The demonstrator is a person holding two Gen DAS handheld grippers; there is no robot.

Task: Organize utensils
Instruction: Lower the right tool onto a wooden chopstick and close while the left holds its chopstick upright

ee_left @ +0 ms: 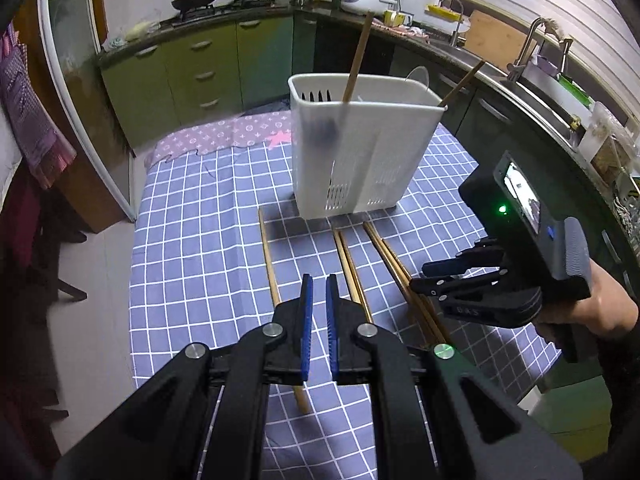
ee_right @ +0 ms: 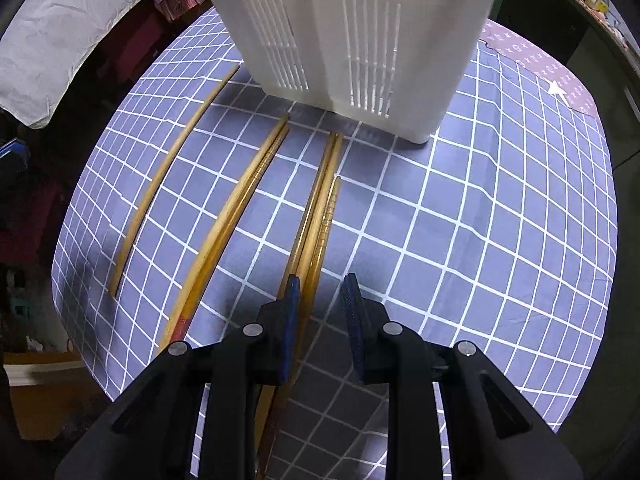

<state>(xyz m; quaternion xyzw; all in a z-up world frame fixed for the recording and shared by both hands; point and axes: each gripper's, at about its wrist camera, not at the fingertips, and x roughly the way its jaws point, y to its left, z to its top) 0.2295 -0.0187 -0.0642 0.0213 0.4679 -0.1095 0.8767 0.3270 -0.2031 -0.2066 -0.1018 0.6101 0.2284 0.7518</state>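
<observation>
- Nearest the lens, the left gripper (ee_left: 317,292) is hovering over the checked cloth (ee_left: 192,240) that is covering the desk, with its jaws drawn close and nothing between them.
- Standing upright at the far end of that cloth, the white holder (ee_left: 360,152) is already keeping two chopsticks (ee_left: 357,62) in it, both leaning out over the rim.
- Off to the right in the left view, the right gripper (ee_right: 320,292) is pointing steeply down over the rightmost bundle of chopsticks (ee_right: 320,216), its jaws standing narrowly apart and gripping nothing yet.
- A middle pair (ee_right: 244,204) and a single stick (ee_right: 168,168) are lying further left on the cloth, all pointing toward the holder.
- Judging by this, the step in hand is picking up the next chopstick; the next move is calling for lowering the right jaws astride one stick, closing, then carrying it to the holder.
</observation>
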